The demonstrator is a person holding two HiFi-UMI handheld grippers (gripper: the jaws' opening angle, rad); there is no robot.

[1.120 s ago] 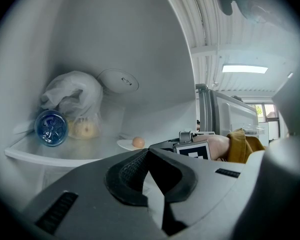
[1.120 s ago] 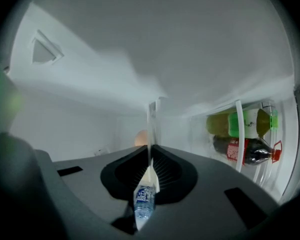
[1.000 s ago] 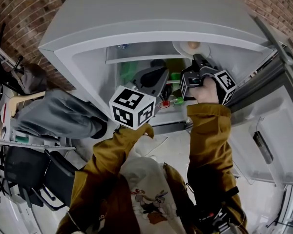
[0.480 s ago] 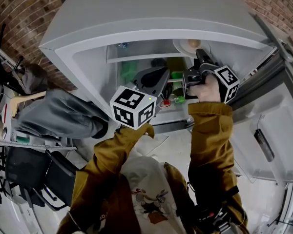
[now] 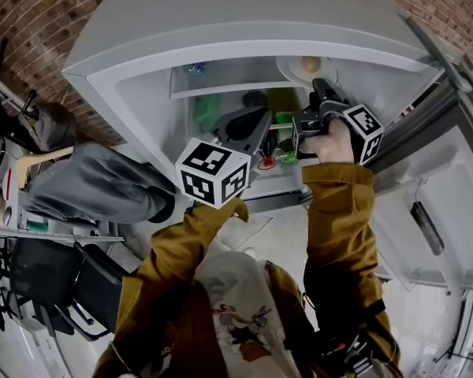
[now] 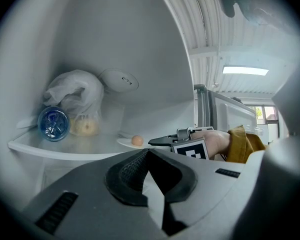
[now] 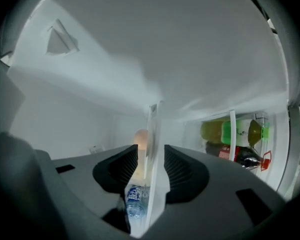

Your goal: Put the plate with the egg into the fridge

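White, thin and stiff, the round plate (image 5: 298, 72) already lies on the fridge's top white shelf (image 6: 65, 146), carrying 1 pale brown egg (image 5: 310, 64). Its near rim stands edge-on between the jaws of the right claw (image 7: 151, 171), which are opening. A sliver of gap shows on each side of the rim, so the pads look to be just off it. The egg sits just beyond that claw's tips, loose on the plate.

I judge the plate light but hard and glossy, so it could slip in the pads and chip if knocked. The egg is fragile and free to roll, so the plate must stay level. The rim nearest the claw is the only sensible hold, gripped flat with the pads above and below it, well clear of the egg.

The left claw (image 5: 254, 124) hangs lower, well to the left of the right one. Its jaws are together on nothing.

Counted: 1 plate, 1 egg, 2 claws. Far to the left of the left claw's tips are 1 clear plastic water bottle with a blue cap (image 6: 53, 124) and 1 crumpled white plastic bag (image 6: 77, 91). To the right of the right claw stand several green and yellow drink bottles (image 7: 240, 131), too crowded to count.
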